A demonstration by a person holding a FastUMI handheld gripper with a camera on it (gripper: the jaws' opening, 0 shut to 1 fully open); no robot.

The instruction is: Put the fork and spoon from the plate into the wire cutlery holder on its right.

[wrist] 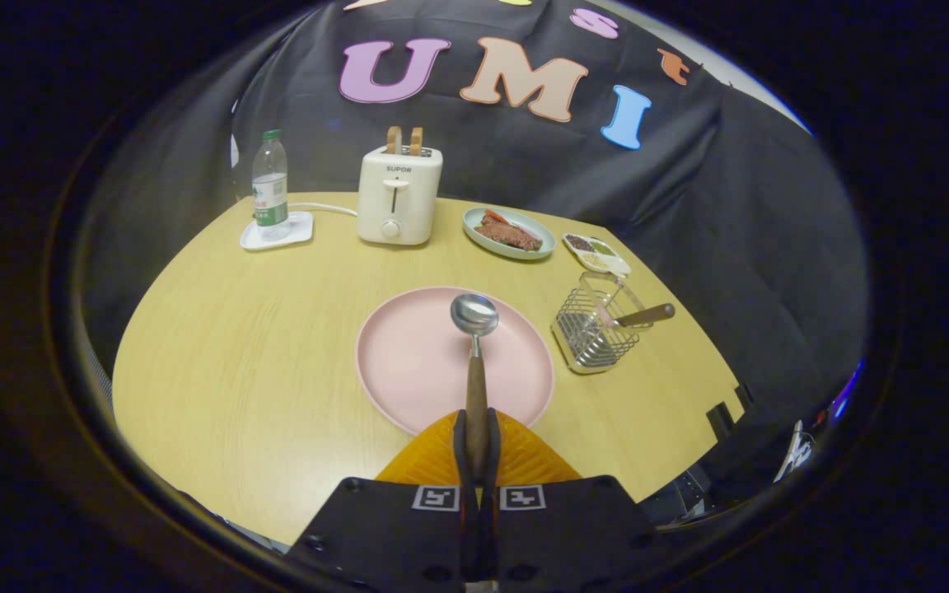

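With the spoon (475,362) pinched by its wooden handle between our fingers (477,445), we've got it pointing straight ahead, bowl out front and hanging over the pink plate (409,362). The fingers are pressed together on that handle, so the grip looks firm. Now the relation that matters: the wire cutlery holder (594,333) sits off to the right of the plate and a little ahead of the spoon's bowl, just beside the plate's rim. A wooden handle (646,315) leans out of its right side already (the fork, we'd guess, though its head is hidden in the wire). That leaves the left part of the basket as the freer way in. We judge the spoon's long axis must swing right and tip upright, or it will catch on the rim. Beyond the holder lie a small condiment dish (596,254) and a plate of food (509,233), while the toaster (399,196) and water bottle (270,183) stand well apart at the far side of the table (236,329).
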